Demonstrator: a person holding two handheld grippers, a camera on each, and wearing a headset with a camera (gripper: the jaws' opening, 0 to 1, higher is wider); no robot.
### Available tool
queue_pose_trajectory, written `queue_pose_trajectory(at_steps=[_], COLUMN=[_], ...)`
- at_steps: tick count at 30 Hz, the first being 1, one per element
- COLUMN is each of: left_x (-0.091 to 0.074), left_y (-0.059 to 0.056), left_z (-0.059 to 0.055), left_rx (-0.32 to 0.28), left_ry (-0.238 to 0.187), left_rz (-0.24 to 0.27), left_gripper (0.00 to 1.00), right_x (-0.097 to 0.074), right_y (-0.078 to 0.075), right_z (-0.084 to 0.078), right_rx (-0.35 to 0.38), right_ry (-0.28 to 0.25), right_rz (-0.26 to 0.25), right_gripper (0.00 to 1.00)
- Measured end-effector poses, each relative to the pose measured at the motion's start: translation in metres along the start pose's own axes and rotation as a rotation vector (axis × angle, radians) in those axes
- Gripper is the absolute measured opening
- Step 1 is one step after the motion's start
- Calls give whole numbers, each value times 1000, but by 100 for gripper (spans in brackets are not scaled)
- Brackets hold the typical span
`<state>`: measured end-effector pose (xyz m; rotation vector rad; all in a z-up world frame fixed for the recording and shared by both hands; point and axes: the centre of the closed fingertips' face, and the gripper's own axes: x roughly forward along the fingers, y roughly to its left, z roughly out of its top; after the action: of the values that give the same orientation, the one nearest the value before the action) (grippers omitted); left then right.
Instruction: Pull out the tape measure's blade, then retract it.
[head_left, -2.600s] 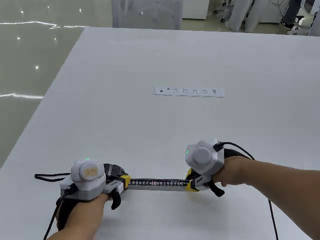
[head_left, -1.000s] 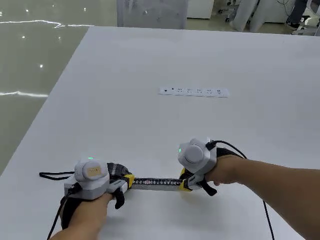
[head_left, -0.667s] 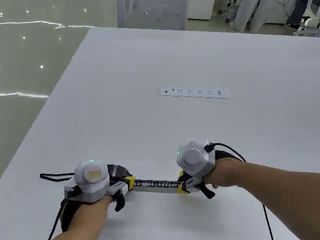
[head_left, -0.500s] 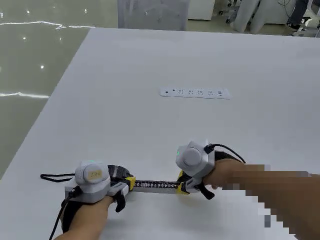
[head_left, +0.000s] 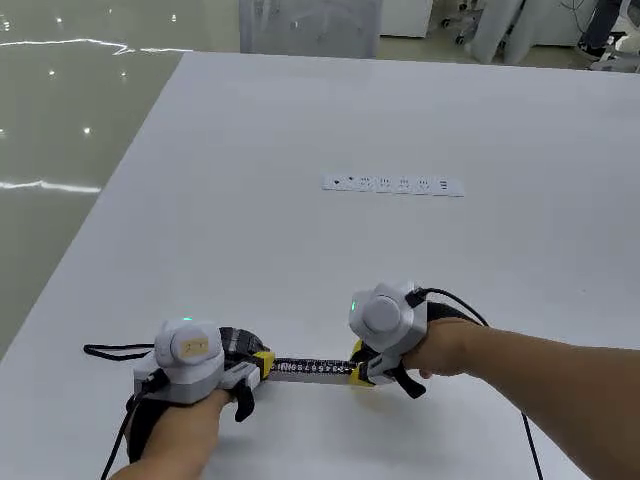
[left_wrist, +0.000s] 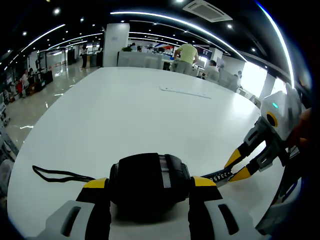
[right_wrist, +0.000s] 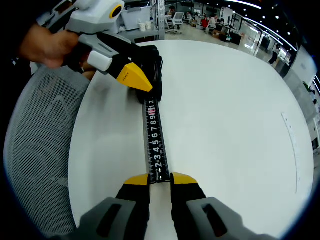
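Black rounded tape-measure case (left_wrist: 145, 172) lying on white surface (head_left: 300, 130), left claw (left_wrist: 150, 184) clamping it as anchor. Silver numbered blade (right_wrist: 155, 135) projecting from the case, right claw (right_wrist: 160, 179) pinching its tip taut.

right gripper (head_left: 357, 372): closer to the left gripper (head_left: 256, 366) than 2.6 s ago
blade (head_left: 310, 368): shorter stretch showing out of the tape measure case (left_wrist: 150, 185) — gap narrowed
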<state>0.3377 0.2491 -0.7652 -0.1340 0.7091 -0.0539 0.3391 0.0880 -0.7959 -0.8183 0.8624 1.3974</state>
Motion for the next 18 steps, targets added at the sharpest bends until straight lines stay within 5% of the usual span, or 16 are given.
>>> queue_pose_trajectory(at_steps=[18], left_x=[0], left_y=[-1], left_z=[-1], left_rx=[7], left_ry=[11], left_rz=[-6], left_gripper=[59], right_x=[7], right_y=[3], right_z=[10], right_rx=[11], right_ry=[-15], right_rz=[-2], right_gripper=[15])
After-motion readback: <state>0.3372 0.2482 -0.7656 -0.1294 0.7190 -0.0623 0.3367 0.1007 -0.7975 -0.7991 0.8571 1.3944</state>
